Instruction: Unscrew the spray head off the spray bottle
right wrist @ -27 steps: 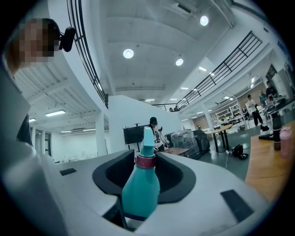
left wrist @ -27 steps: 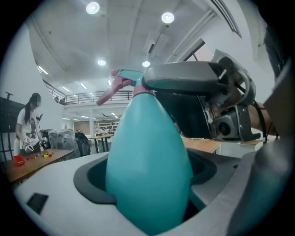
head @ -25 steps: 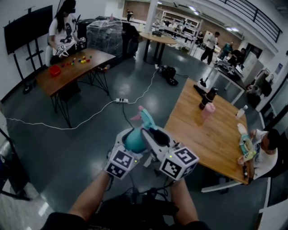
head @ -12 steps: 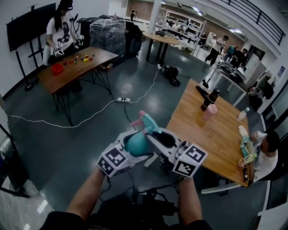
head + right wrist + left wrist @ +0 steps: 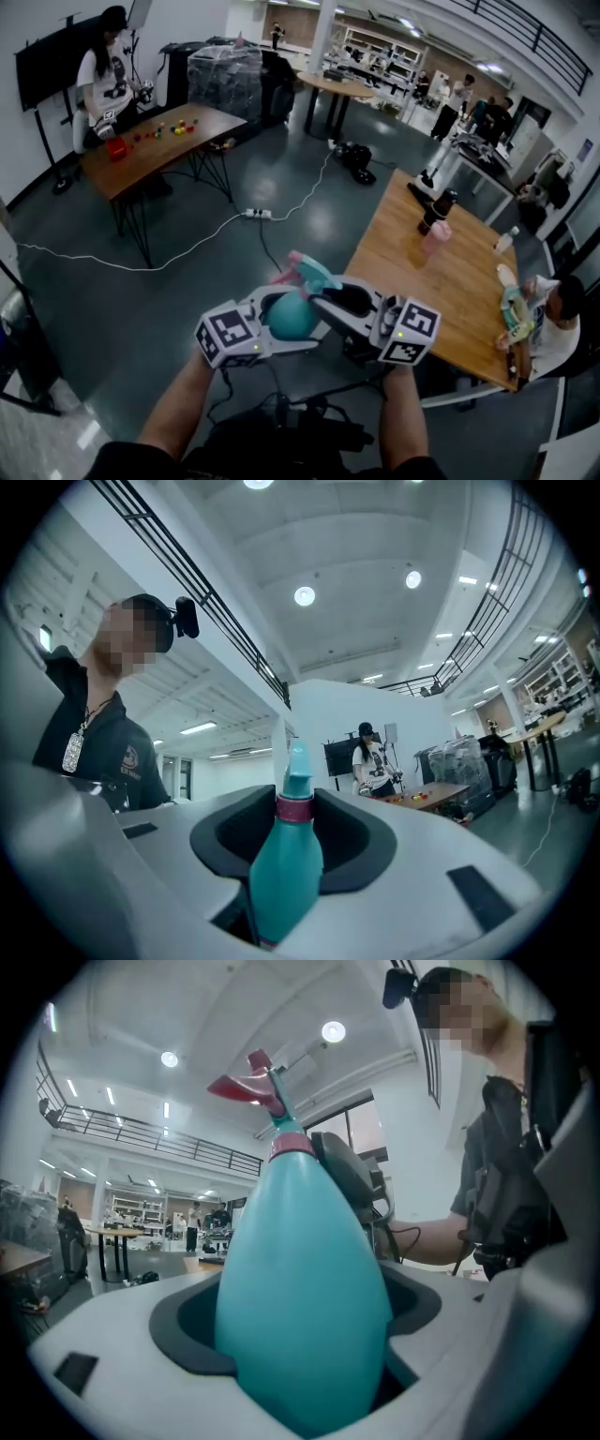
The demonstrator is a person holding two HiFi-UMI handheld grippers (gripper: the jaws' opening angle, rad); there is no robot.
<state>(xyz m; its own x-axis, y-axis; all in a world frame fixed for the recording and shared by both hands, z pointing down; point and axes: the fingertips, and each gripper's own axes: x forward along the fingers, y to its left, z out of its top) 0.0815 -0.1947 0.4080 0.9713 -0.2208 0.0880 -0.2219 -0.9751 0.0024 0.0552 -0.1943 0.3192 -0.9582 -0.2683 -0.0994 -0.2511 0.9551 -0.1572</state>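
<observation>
I hold a teal spray bottle point(image 5: 289, 317) in the air over the floor, between both grippers. Its pink-and-teal spray head point(image 5: 305, 272) points away from me. My left gripper point(image 5: 281, 328) is shut on the bottle's wide body point(image 5: 300, 1307), which fills the space between its jaws. The red trigger point(image 5: 251, 1087) sticks out above the neck. My right gripper point(image 5: 326, 295) comes in from the right at the neck. In the right gripper view its dark pads point(image 5: 347, 841) sit against both sides of the pink collar point(image 5: 294, 807), under the spray head point(image 5: 297, 766).
A long wooden table point(image 5: 441, 281) stands close on the right, with dark and pink bottles point(image 5: 433, 220) on it and a person seated at its far side point(image 5: 558, 309). A power strip point(image 5: 255, 213) and its cable lie on the floor ahead. Another table point(image 5: 159, 145) stands far left.
Both grippers and the bottle sit a little lower in the head view. The left marker cube has drifted left and the right one has swung right. The bottle is still held.
</observation>
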